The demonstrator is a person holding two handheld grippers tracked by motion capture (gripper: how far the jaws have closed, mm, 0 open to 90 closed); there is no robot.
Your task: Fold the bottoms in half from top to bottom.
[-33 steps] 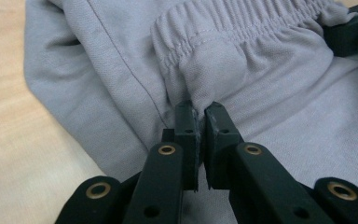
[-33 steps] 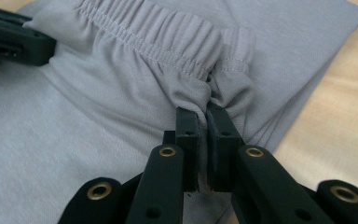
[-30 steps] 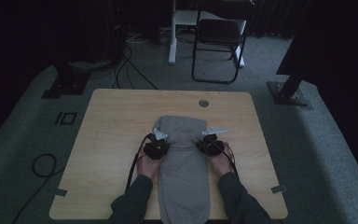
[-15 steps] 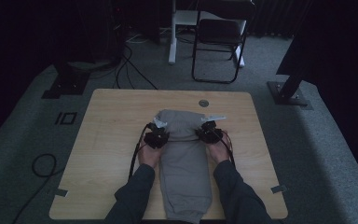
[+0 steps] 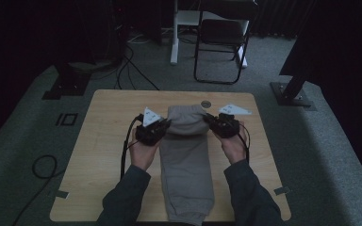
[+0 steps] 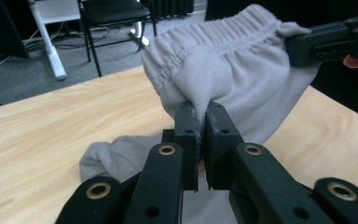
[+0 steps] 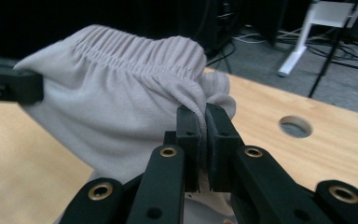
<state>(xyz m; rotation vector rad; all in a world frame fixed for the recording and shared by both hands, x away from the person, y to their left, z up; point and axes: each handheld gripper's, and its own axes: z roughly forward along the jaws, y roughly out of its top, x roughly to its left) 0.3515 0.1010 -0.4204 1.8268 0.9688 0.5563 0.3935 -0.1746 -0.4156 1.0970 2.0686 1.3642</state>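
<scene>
- A pair of grey trousers [image 5: 186, 155] lies lengthwise down the middle of a pale wooden table [image 5: 103, 155], waistband at the far end, leg cuffs at the near edge.
- The cloth is a soft, fine knit; the waistband [image 6: 223, 32] is gathered elastic with close ribbed puckers.
- The left gripper [image 5: 162, 127] pinches the left corner of the waistband, its black jaws clamped together on a peak of cloth, as the left gripper view shows close up.
- The right gripper [image 5: 213, 120] pinches the right corner the same way, jaws pressed together on a fold of cloth [image 7: 204, 105].
- Between the two grippers the waistband end is lifted off the table and hangs in a rounded pouch; the legs lie flat on the wood.
- A round hole [image 5: 206, 104] is set in the table just beyond the waistband.
- The cuffs are partly cut off by the bottom edge of the high view, between the person's dark sleeves.
- The room around is very dark; a folding chair [image 5: 221, 42] and floor cables [image 5: 132, 61] beyond the table are dim and hard to make out.
</scene>
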